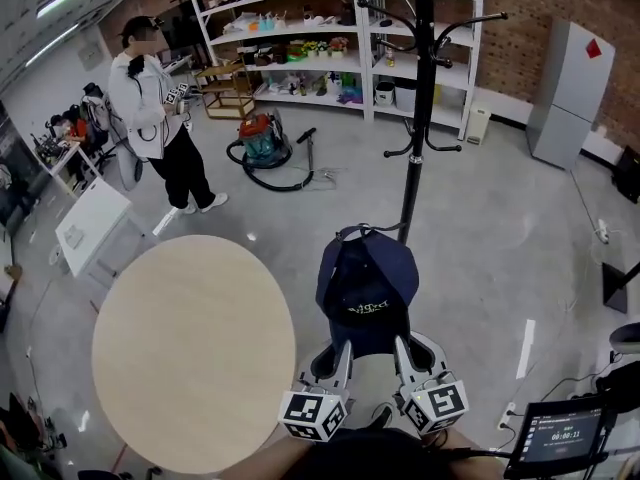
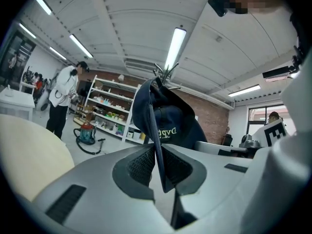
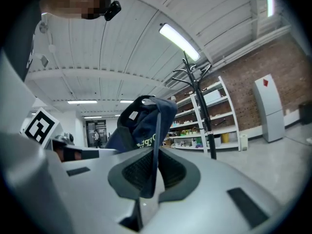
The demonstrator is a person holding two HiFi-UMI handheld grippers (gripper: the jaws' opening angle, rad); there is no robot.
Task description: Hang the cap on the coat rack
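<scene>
Two grips on cap (image 1: 366,283), L gripper (image 2: 158,167) fingers (image 2: 139,165) shut on edge, R gripper (image 3: 148,172) likewise, coat rack (image 1: 412,168) beyond

A glossy grey floor (image 1: 480,238) ran back to a red brick wall (image 1: 520,38) fronted by white shelving (image 1: 290,34). A round beige table (image 1: 190,348) stood near, a vacuum cleaner (image 1: 262,140) further off, under ceiling strip lights (image 2: 175,47).

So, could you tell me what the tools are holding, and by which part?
The navy cap: the left tool and right tool each pinch its brim.
</scene>
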